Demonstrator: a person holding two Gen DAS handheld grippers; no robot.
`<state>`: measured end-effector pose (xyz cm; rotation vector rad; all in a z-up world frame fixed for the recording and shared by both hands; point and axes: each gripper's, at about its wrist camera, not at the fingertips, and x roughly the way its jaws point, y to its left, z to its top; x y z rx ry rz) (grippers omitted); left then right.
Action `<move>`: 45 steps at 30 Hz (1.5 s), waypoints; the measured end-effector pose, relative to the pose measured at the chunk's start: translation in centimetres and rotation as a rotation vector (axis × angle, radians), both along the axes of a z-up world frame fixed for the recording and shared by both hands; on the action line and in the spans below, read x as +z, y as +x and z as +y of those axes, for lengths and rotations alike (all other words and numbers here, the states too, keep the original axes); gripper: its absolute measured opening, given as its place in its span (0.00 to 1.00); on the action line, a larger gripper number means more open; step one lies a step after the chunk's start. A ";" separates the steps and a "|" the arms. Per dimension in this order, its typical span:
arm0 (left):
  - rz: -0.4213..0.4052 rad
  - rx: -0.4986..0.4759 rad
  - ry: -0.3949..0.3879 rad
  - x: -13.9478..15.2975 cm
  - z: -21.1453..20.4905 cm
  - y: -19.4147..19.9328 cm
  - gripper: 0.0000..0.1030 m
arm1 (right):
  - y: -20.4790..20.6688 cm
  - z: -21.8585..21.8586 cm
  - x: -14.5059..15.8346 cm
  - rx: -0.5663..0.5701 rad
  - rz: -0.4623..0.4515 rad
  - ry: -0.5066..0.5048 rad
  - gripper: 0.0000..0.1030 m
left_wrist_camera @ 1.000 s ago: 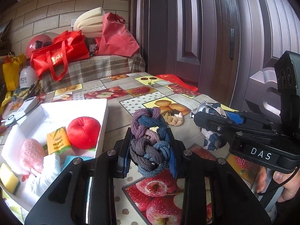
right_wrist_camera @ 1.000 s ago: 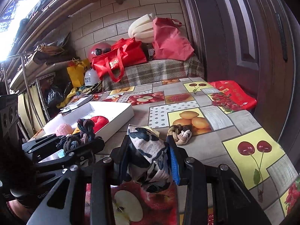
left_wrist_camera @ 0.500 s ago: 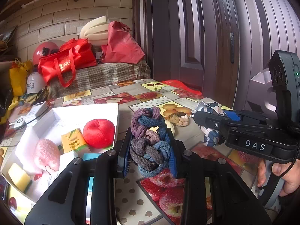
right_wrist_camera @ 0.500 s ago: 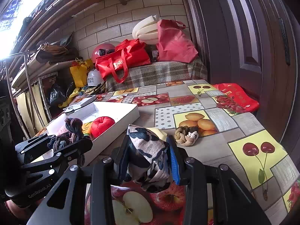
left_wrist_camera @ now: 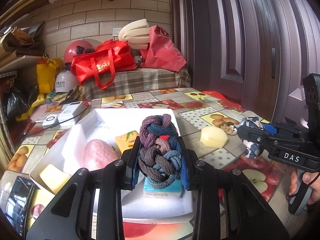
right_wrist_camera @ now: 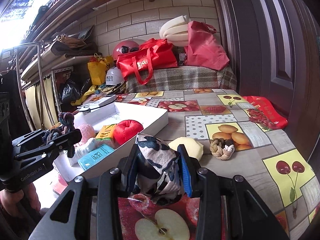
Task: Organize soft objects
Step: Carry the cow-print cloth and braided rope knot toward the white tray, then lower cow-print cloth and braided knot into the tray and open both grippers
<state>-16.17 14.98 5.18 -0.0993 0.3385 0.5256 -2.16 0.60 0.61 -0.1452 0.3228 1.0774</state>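
My left gripper (left_wrist_camera: 159,158) is shut on a knotted bundle of purple, brown and blue hair ties (left_wrist_camera: 158,146) and holds it above the white box (left_wrist_camera: 132,113). The box holds a pink puff (left_wrist_camera: 98,156), a yellow packet (left_wrist_camera: 128,142), a blue tissue pack (right_wrist_camera: 96,157), a red plush apple (right_wrist_camera: 128,131) and a yellow sponge (left_wrist_camera: 53,178). My right gripper (right_wrist_camera: 158,170) is shut on a black-and-white patterned cloth pouch (right_wrist_camera: 158,166) above the table, right of the box. It also shows in the left wrist view (left_wrist_camera: 252,138).
A pale yellow sponge (right_wrist_camera: 187,146) and a beige knotted rope toy (right_wrist_camera: 221,147) lie on the fruit-print tablecloth (right_wrist_camera: 284,170) right of the box. White devices (left_wrist_camera: 66,113) sit behind the box. Red bags (left_wrist_camera: 104,64) stand on a bench at the back; a dark door (left_wrist_camera: 250,40) is on the right.
My left gripper has carried the hair ties leftward, from over the tablecloth to over the white box. My right gripper still holds the pouch and has barely shifted.
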 end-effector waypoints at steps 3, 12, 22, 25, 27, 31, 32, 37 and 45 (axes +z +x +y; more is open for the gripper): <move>-0.003 0.068 -0.012 -0.2 2.4 -1.4 0.31 | -0.4 1.0 -0.1 0.020 -0.004 -0.011 0.37; -0.043 0.203 -0.146 -1.0 8.4 -5.5 0.31 | -1.6 4.3 -0.2 0.110 0.029 -0.011 0.37; 0.012 0.186 -0.163 -1.3 9.0 -4.0 0.31 | -5.3 9.8 -0.4 0.319 0.044 -0.041 0.36; 0.031 0.168 -0.150 -1.3 9.2 -3.0 0.31 | -6.5 12.1 -0.8 0.353 0.010 -0.105 0.36; 0.039 0.160 -0.145 -1.3 9.2 -2.8 0.31 | -6.4 13.4 -1.0 0.360 0.013 -0.146 0.36; 0.029 0.157 -0.154 -1.3 9.4 -3.0 0.31 | -5.1 15.2 -1.1 0.318 -0.013 -0.191 0.37; 0.026 0.158 -0.156 -1.3 9.4 -3.0 0.31 | -4.7 15.6 -1.0 0.293 -0.031 -0.196 0.37; 0.029 0.170 -0.148 -1.2 9.4 -3.0 0.31 | -1.0 15.8 -0.6 0.173 0.047 -0.154 0.37; 0.012 0.183 -0.109 -0.6 10.1 0.4 0.31 | -3.0 14.9 0.0 0.199 -0.057 -0.112 0.37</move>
